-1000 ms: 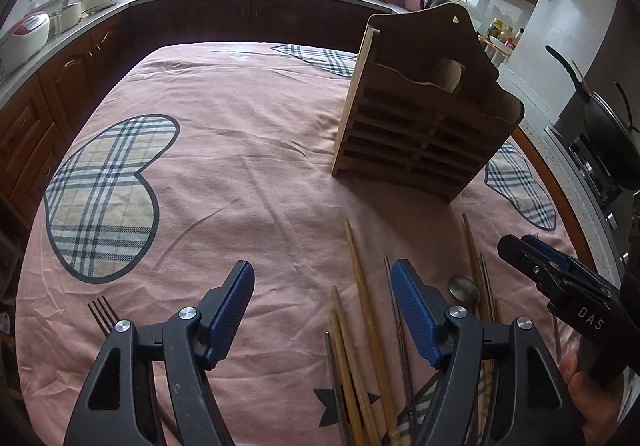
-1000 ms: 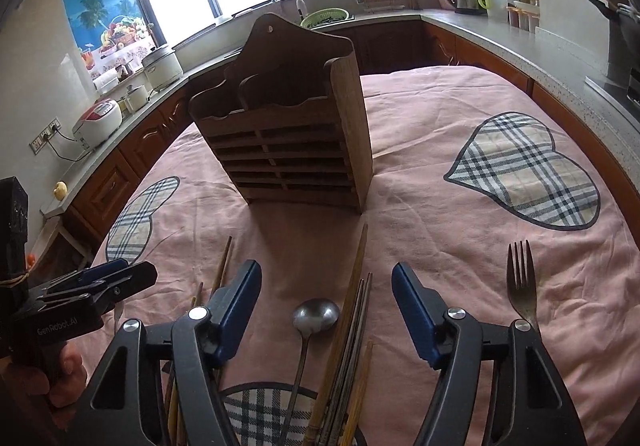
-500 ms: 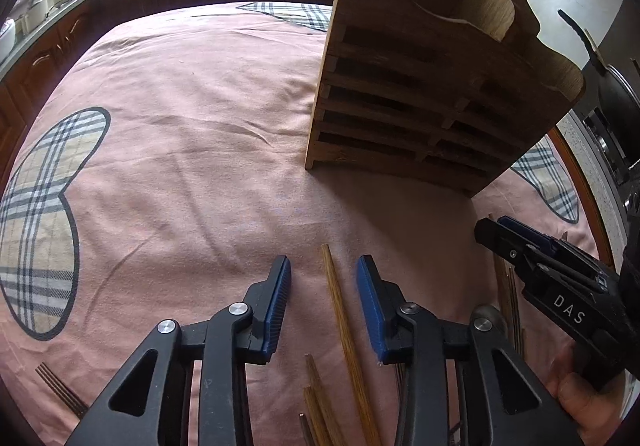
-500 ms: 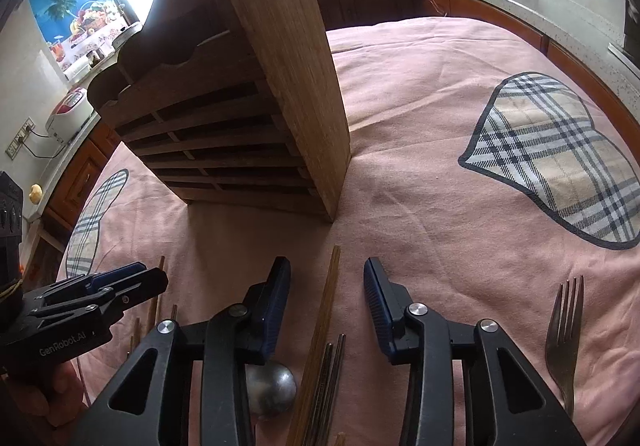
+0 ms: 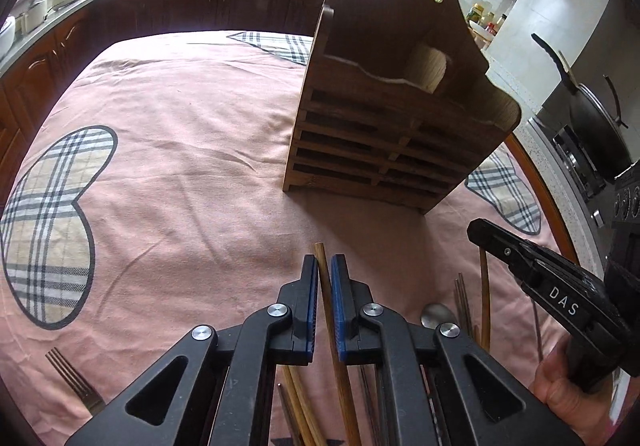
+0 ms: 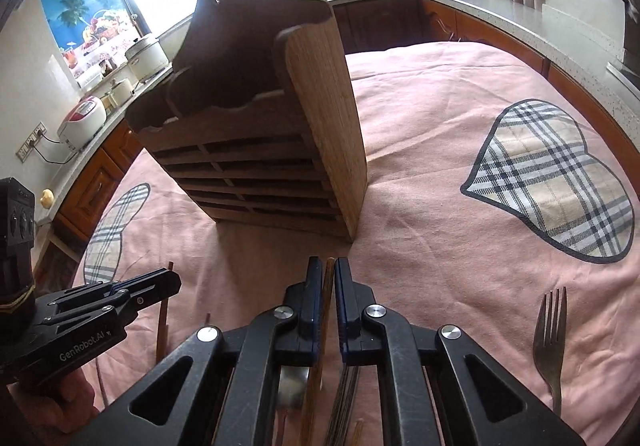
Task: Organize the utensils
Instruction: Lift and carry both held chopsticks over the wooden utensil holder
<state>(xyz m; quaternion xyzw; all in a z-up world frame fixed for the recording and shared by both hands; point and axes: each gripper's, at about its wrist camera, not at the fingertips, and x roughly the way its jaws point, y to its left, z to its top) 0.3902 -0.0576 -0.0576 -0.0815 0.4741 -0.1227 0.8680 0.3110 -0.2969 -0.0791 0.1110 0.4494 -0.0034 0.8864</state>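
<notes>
Both tongs are clamped tight on a wooden chopstick each: left tongs (image 5: 324, 270) on a chopstick (image 5: 322, 264), right tongs (image 6: 328, 272) on another one (image 6: 329, 278). More utensils lie scattered around them on the pink tabletop (image 5: 192, 173), a fork (image 6: 551, 330) off to the side. The wooden holder (image 5: 384, 133) stands just beyond.

Utensil rack (image 5: 384, 141): one, wooden, standing on the cloth.
Forks: two, one (image 6: 551, 342) at the right edge of the pile, one (image 5: 74, 380) at the left.
Spoons: one, its metal bowl (image 5: 435, 316) showing among the sticks.
Chopsticks: several, light wood and dark; the pile is partly hidden, so no exact count.
Plaid heart patches on the cloth: at least three, the largest (image 6: 552, 181) on the right.
Grippers: two, left gripper (image 5: 325, 300) and right gripper (image 6: 329, 304).
</notes>
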